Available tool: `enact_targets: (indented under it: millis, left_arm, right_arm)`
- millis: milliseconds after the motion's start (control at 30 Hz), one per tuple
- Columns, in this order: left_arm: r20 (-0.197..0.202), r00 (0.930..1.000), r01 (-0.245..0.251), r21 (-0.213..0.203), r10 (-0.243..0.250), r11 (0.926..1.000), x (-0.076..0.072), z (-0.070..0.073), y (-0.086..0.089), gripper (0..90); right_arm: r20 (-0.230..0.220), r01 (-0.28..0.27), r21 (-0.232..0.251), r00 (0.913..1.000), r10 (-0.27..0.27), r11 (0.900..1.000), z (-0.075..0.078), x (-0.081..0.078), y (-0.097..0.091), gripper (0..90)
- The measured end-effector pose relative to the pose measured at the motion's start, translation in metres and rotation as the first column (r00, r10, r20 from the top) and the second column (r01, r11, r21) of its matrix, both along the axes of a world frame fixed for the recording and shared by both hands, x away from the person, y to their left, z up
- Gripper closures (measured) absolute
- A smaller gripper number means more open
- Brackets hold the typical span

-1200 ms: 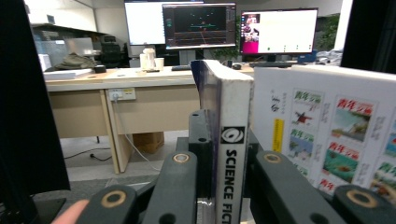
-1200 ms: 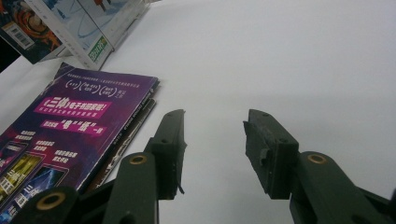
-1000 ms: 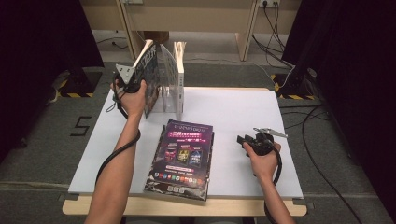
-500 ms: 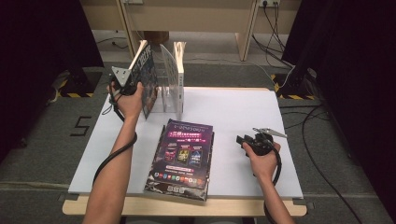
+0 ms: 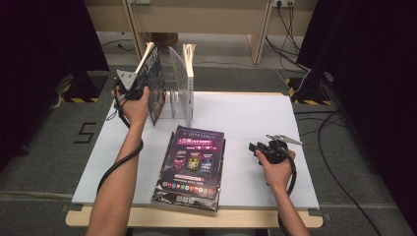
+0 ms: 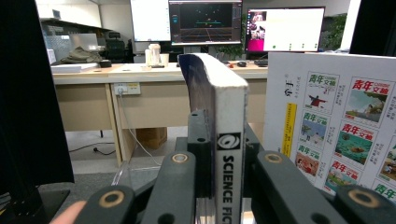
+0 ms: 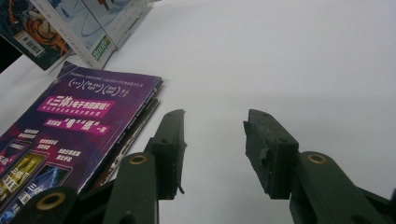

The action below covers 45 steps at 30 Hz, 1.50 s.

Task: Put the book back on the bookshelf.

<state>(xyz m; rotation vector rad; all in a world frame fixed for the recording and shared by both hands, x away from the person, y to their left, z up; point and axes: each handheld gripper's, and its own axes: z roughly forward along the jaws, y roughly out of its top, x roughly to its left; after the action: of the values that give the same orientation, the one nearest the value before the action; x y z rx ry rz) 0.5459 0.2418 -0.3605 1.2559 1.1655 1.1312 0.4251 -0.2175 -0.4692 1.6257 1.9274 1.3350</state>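
On the white table [image 5: 246, 118], the stack of magazines [image 5: 189, 167] lies flat. The left gripper [image 6: 217, 186] is clamped on one magazine [image 5: 153, 78], tilted at the clear rack [image 5: 172, 96]; next, stand it straight inside. The right gripper [image 7: 212, 140] rests with jaws apart.

Spine lettering of the clamped magazine [image 6: 229, 140] cut off at the bottom edge, neighbouring magazine's cover [image 6: 336, 135] cropped at right, purple magazine [image 7: 70, 135] cropped at left.

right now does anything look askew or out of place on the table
The magazine clamped in the left tool leans outward from the clear rack, while the white magazine stands upright. The purple stack lies flat, unshelved.
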Motion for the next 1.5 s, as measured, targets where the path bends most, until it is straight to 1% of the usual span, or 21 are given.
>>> enact_targets:
  millis: [200, 333, 567, 767, 1133, 1233, 1333, 1400, 1467, 1500]
  left_arm:
    - [-0.012, 0.9999, -0.001, -0.006, 0.001, 1.0000, 0.000, 0.001, 0.002, 79.7]
    - [-0.032, 0.9995, -0.003, -0.009, 0.002, 1.0000, 0.000, 0.001, 0.004, 77.7]
    - [-0.040, 0.9992, 0.007, -0.003, -0.007, 1.0000, -0.004, 0.004, 0.008, 74.3]
    - [-0.045, 0.9989, 0.010, -0.001, -0.010, 0.9999, -0.006, 0.003, 0.009, 71.9]
    - [-0.065, 0.9976, 0.024, -0.030, -0.026, 0.9993, -0.013, 0.003, 0.011, 65.1]
    - [-0.072, 0.9970, 0.027, -0.040, -0.030, 0.9988, -0.016, 0.004, 0.012, 61.6]
    - [-0.100, 0.9933, 0.052, -0.065, -0.058, 0.9965, -0.019, 0.005, 0.015, 57.7]
    - [-0.107, 0.9923, 0.057, -0.062, -0.063, 0.9964, -0.021, 0.006, 0.016, 55.6]
    - [-0.118, 0.9904, 0.065, -0.069, -0.073, 0.9955, -0.022, 0.007, 0.016, 52.8]
    - [-0.118, 0.9901, 0.068, -0.063, -0.075, 0.9957, -0.024, 0.007, 0.016, 52.1]
  right_arm:
    - [0.006, -0.004, -0.006, 1.0000, 0.004, 1.0000, 0.000, 0.000, 0.000, 57.7]
    - [0.004, -0.004, -0.006, 1.0000, 0.004, 1.0000, 0.000, 0.000, 0.000, 57.7]
    - [0.001, 0.003, -0.005, 1.0000, -0.003, 1.0000, 0.001, 0.000, -0.001, 57.7]
    - [-0.003, 0.008, 0.001, 1.0000, -0.008, 1.0000, 0.002, -0.001, 0.000, 57.7]
    - [0.005, 0.002, -0.008, 1.0000, -0.002, 1.0000, 0.003, -0.001, 0.000, 57.7]
    - [0.004, 0.001, -0.009, 1.0000, -0.001, 1.0000, 0.003, -0.001, 0.000, 57.7]
    - [0.010, 0.001, -0.012, 1.0000, -0.001, 0.9999, 0.003, -0.001, 0.002, 57.7]
    - [0.005, 0.002, -0.009, 1.0000, -0.002, 1.0000, 0.003, -0.001, 0.002, 57.7]
    - [0.002, 0.001, -0.009, 1.0000, -0.001, 1.0000, 0.002, -0.001, 0.003, 57.6]
    - [0.001, 0.000, -0.010, 1.0000, 0.000, 0.9999, 0.002, -0.001, 0.003, 57.7]
